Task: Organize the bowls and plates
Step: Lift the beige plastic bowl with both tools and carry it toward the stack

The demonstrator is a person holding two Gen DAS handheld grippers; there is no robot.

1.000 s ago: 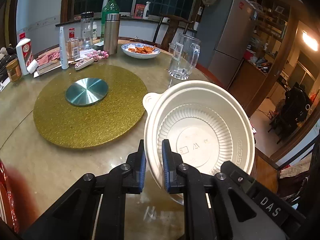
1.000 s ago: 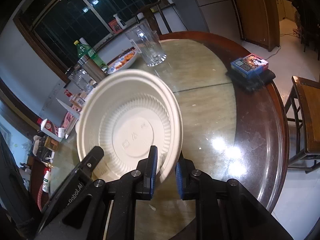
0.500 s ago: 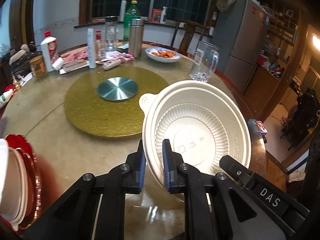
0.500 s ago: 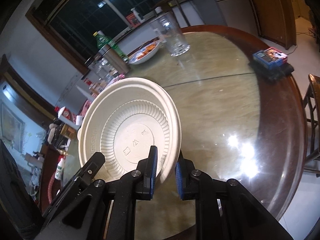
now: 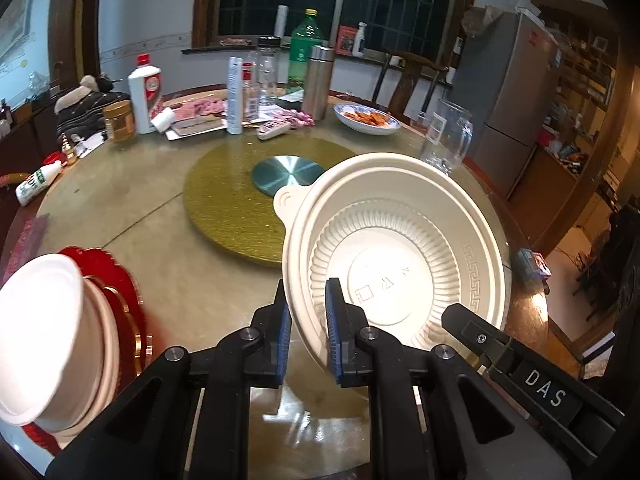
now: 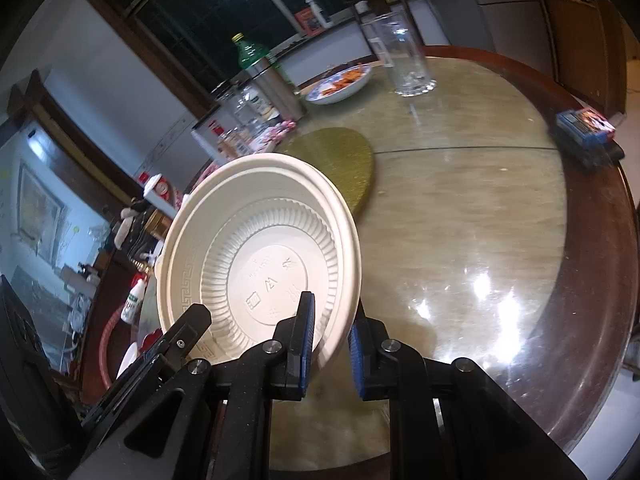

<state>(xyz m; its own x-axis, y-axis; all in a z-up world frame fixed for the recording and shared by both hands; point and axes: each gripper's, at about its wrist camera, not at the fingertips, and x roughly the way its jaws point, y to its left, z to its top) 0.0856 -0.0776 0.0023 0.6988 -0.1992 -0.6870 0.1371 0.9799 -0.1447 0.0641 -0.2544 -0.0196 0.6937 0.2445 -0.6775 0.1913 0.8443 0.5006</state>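
A cream disposable bowl (image 5: 400,264) hangs tilted above the table, its inside facing the cameras. My left gripper (image 5: 306,308) is shut on its left rim, and a finger (image 5: 472,324) of the right gripper shows at its right side. In the right wrist view my right gripper (image 6: 330,320) is shut on the right rim of the same bowl (image 6: 256,264); a left gripper finger (image 6: 192,324) touches its lower left. A stack of white bowls (image 5: 40,332) on red plates (image 5: 120,280) sits at the table's near left.
A gold turntable (image 5: 240,200) lies mid-table. Behind it stand a glass mug (image 5: 446,140), a dish of food (image 5: 366,118), a steel flask (image 5: 318,80) and several bottles. A small blue box (image 6: 586,128) lies at the table's right edge.
Both grippers have carried the bowl leftward across the table. The stack of white bowls on red plates has come into the left wrist view at the lower left.
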